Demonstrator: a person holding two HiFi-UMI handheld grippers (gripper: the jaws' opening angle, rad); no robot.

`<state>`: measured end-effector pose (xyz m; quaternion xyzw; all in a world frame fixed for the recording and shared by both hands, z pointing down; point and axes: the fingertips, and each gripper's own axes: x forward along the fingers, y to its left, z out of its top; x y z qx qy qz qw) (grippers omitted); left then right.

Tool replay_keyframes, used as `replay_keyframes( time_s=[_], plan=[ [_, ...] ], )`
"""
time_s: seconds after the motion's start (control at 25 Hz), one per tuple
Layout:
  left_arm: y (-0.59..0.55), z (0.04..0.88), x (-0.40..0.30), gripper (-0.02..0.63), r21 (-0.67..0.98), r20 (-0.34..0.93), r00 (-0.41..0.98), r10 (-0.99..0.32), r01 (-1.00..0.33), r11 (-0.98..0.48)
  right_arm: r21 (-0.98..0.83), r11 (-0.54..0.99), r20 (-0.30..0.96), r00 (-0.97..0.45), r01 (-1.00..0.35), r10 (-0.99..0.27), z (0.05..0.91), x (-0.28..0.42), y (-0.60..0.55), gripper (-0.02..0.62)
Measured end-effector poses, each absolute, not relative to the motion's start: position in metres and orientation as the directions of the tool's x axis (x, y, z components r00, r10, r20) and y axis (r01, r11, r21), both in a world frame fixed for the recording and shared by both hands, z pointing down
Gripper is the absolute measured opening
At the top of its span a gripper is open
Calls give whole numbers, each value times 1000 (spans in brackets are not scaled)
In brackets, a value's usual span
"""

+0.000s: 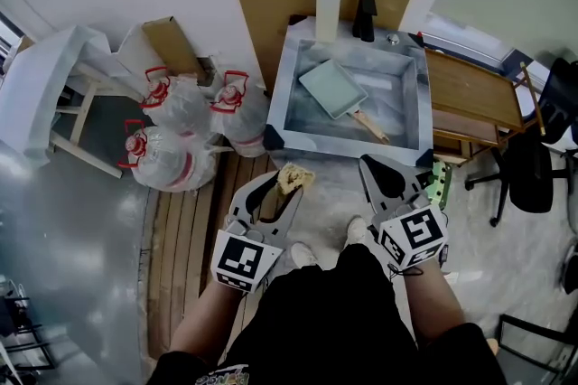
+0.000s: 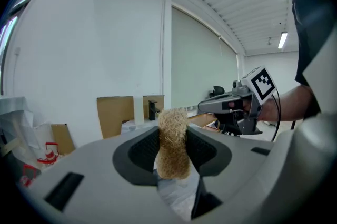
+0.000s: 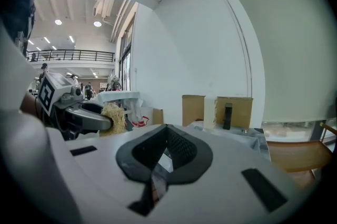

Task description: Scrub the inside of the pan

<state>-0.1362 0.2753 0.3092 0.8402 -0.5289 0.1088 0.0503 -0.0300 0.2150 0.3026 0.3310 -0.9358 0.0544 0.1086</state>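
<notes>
Head view. Pan position: the rectangular pan (image 1: 332,89) lies open side up in the sink basin (image 1: 287,71) at 12 o'clock from the person, well apart from both grippers. Its long axis runs from 10 o'clock to 4 o'clock, and the wooden handle (image 1: 371,126) points to 4 o'clock, toward the right-hand side of the body. This orientation probably suits a right-hand hold on the handle. A bottle (image 1: 329,5) and a black faucet (image 1: 365,17) stand at the far rim. The left gripper (image 1: 282,189) is raised at 11 o'clock with a fibrous scrubber (image 1: 295,178) at its tip. The right gripper (image 1: 375,171) is level with it at 1 o'clock. Both are short of the basin, so scrubbing is judged not yet begun.

Left gripper view. The jaws are clamped on the scrubber, which stands upright between the pads and projects beyond them. The exposed end is the working face and is judged ready to meet the pan floor.

Right gripper view. The jaws are pressed together with nothing between them. This gripper is free, probably to steady the pan. The faucet shows at 1 o'clock.
</notes>
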Motion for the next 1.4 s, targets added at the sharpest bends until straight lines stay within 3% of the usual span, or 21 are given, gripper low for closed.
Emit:
replay_keyframes(
  time_s=[0.72, 1.4],
  plan=[
    [199, 332, -110, 153, 7, 273, 414, -868, -903, -429, -120, 743, 313, -735, -658, -601, 350, 12, 122, 9],
    [84, 358, -93, 153, 41, 318, 334, -887, -940, -339, -230, 766, 467, -759, -600, -454, 429, 27, -3, 11]
  ],
)
